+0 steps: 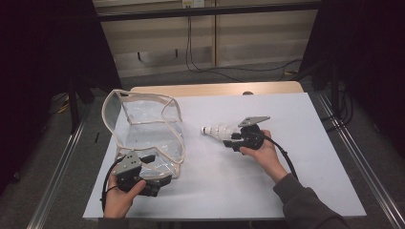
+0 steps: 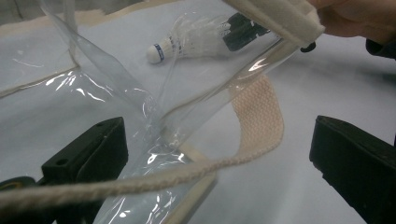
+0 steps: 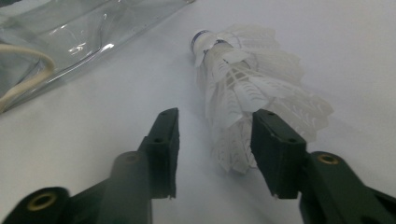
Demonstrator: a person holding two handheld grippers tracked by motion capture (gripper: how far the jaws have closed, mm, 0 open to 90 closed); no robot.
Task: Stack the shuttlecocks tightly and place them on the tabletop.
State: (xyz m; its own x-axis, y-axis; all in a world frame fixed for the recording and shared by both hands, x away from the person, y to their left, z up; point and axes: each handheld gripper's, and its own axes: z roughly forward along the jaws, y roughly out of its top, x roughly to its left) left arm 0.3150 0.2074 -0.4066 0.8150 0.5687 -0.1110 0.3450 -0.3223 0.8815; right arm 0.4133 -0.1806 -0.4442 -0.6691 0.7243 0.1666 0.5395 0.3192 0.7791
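Left gripper (image 1: 148, 183): nearest, at the near edge of the clear bag (image 1: 143, 129), jaws spread, with the bag's plastic and cord between them unpinched, likely to steady it. Right gripper (image 3: 215, 140): right of the bag, jaws parted around the feather skirt of the shuttlecocks (image 3: 247, 88), not squeezing. Shuttlecocks: nested, lying on the table (image 1: 286, 119), cork end toward the bag.

Light from above falls evenly on the pale worktop (image 1: 267, 191) while the room beyond its edges sinks into darkness, glare streaks the clear plastic bag (image 2: 116, 93), and both claw views are soft, with the near black jaws blurred.
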